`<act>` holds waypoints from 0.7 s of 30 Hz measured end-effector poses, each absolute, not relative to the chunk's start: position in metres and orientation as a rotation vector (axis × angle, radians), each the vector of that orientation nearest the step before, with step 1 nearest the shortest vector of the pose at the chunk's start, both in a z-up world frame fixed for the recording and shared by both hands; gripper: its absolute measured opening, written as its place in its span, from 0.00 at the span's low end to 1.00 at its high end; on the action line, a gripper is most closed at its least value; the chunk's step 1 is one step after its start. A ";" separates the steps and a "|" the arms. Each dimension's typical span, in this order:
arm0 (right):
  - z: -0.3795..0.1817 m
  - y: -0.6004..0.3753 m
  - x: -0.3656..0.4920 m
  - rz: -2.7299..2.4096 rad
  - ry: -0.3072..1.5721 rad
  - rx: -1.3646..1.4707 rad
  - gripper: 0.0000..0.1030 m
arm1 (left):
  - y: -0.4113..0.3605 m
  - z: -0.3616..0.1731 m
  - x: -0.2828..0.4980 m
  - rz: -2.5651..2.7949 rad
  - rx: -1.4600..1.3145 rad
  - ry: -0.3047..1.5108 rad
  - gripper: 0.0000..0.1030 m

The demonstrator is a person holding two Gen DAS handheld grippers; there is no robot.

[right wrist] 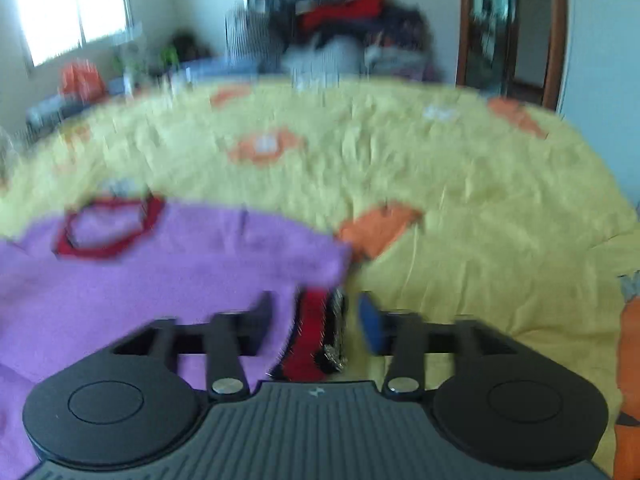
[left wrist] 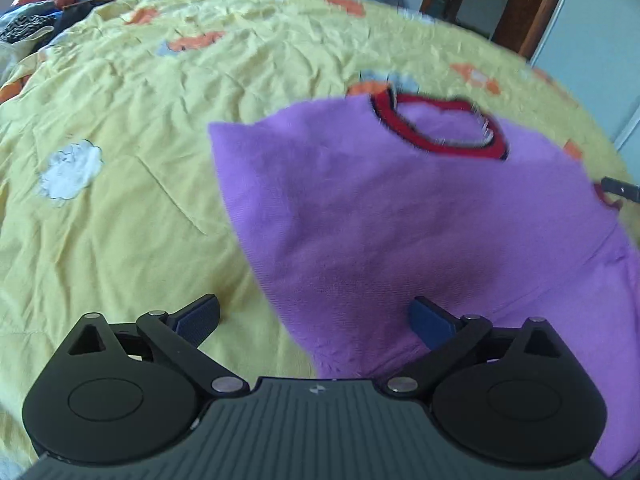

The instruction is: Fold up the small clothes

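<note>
A small purple top (left wrist: 400, 208) with a red, black-edged collar (left wrist: 440, 128) lies on the yellow bedspread (left wrist: 132, 220). My left gripper (left wrist: 316, 318) is open and empty, with the top's left edge lying between its fingers. In the right wrist view the top (right wrist: 140, 280) lies at left. My right gripper (right wrist: 316, 316) is open, with the top's right edge and a red, black-edged cuff (right wrist: 312, 332) between its fingers. This view is blurred by motion. The tip of the right gripper (left wrist: 620, 188) shows at the left wrist view's right edge.
The bedspread (right wrist: 460, 208) carries orange and white patches (left wrist: 70, 174). A pile of clothes (right wrist: 340, 28) stands behind the bed's far edge. A brown door frame (right wrist: 556, 32) is at the right and a bright window (right wrist: 72, 4) at the left.
</note>
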State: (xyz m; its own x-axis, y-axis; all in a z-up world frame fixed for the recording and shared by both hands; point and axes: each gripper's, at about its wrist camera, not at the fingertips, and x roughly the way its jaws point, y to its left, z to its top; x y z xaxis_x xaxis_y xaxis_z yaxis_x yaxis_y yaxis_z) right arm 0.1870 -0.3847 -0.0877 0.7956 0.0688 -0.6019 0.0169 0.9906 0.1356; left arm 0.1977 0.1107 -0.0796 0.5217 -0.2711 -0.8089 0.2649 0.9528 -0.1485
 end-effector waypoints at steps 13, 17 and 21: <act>-0.119 -0.362 0.153 0.206 0.723 0.075 0.54 | 0.059 -0.097 0.193 -0.437 0.182 0.812 0.94; -0.120 -0.380 0.145 0.155 0.753 0.049 0.63 | 0.091 -0.108 0.187 -0.371 0.183 0.820 1.00; -0.098 -0.377 0.129 0.163 0.638 0.081 0.63 | 0.137 -0.103 0.190 -0.303 0.060 0.846 1.00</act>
